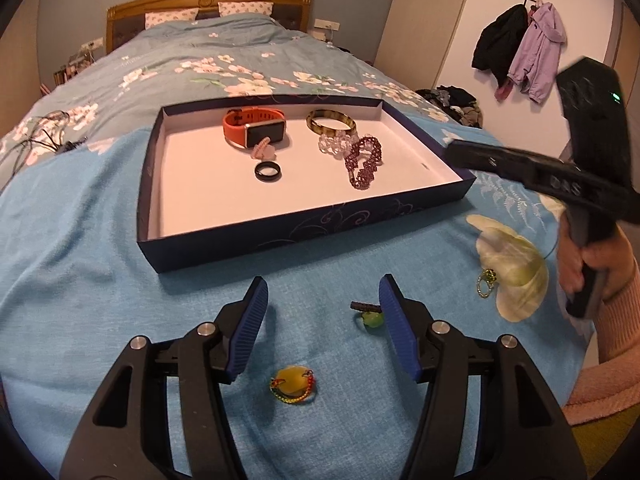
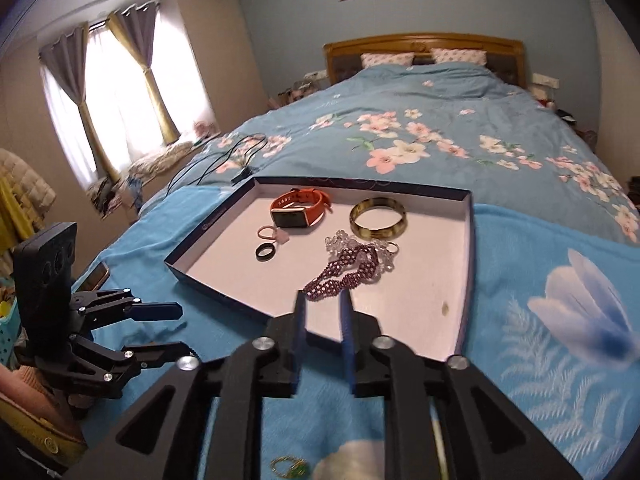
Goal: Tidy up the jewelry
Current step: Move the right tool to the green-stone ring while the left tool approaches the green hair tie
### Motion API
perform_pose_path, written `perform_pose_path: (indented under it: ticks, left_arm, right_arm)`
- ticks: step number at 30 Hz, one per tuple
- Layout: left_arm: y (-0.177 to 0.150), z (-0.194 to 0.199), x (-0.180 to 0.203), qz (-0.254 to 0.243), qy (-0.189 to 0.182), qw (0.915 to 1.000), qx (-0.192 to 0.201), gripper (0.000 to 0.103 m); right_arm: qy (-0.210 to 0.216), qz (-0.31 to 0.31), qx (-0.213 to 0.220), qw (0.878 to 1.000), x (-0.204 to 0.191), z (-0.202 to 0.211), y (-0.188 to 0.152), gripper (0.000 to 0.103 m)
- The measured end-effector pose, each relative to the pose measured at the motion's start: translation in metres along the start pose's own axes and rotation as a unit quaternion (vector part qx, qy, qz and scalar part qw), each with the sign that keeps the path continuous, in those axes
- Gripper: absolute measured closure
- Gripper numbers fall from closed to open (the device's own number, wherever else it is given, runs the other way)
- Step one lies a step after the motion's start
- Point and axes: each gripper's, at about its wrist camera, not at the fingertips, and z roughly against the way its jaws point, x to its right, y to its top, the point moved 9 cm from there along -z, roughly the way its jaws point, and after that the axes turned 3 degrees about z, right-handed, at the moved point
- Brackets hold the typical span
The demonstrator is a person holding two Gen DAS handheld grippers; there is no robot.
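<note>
A shallow dark-blue tray [image 1: 280, 228] lies on the blue blanket. It holds an orange watch [image 1: 248, 128], a tortoiseshell bangle [image 1: 330, 122], a clear bead bracelet [image 1: 334, 144], a purple beaded bracelet [image 1: 364, 160], a black ring [image 1: 268, 171] and a small pink piece [image 1: 262, 151]. In front of the tray my left gripper [image 1: 324, 292] stands open above a yellow pendant [image 1: 294, 384] and a green bead piece [image 1: 366, 314]. A gold-green charm [image 1: 486, 282] lies to the right. My right gripper [image 2: 323, 304] hovers over the tray's near edge, narrowly open and empty, just short of the purple bracelet [image 2: 348, 270].
The blanket covers the foot of a bed with a floral quilt [image 2: 400, 140]. Black cables [image 1: 48, 136] trail at the left and a phone [image 2: 96, 276] lies near the left gripper [image 2: 180, 328]. A hand in a pink sleeve [image 1: 600, 264] holds the right gripper's handle.
</note>
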Motion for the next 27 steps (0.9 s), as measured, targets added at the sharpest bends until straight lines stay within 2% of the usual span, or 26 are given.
perform_pose_path:
  ticks: [2, 6, 8, 16, 18, 25, 27]
  left_arm:
    - [0.002, 0.003, -0.002, 0.003, 0.004, 1.0, 0.007, 0.043]
    - [0.007, 0.009, -0.003, 0.007, 0.025, 0.9993, 0.026, 0.041]
    - [0.009, 0.01, -0.004, 0.008, 0.033, 0.999, 0.029, 0.04]
    - [0.018, 0.019, -0.003, 0.011, 0.068, 0.9961, 0.056, 0.032]
    - [0.018, 0.021, -0.003, 0.009, 0.074, 0.9954, 0.06, 0.03]
    - [0.019, 0.025, -0.004, 0.011, 0.088, 0.9936, 0.071, 0.021]
    - [0.02, 0.027, -0.005, 0.012, 0.092, 0.9929, 0.075, 0.018]
  right_arm:
    - [-0.007, -0.012, 0.011, 1.0, -0.001, 0.007, -0.004, 0.078]
    - [-0.035, -0.01, 0.031, 0.999, -0.005, 0.014, -0.01, 0.062]
    - [-0.04, -0.012, 0.029, 0.999, -0.007, 0.013, -0.014, 0.062]
    - [-0.059, -0.019, 0.042, 0.997, -0.008, 0.019, -0.023, 0.05]
    - [-0.06, -0.015, 0.044, 0.997, -0.011, 0.019, -0.023, 0.043]
    - [-0.077, -0.013, 0.058, 0.995, -0.014, 0.024, -0.024, 0.031]
    - [-0.087, -0.013, 0.064, 0.994, -0.012, 0.026, -0.023, 0.023]
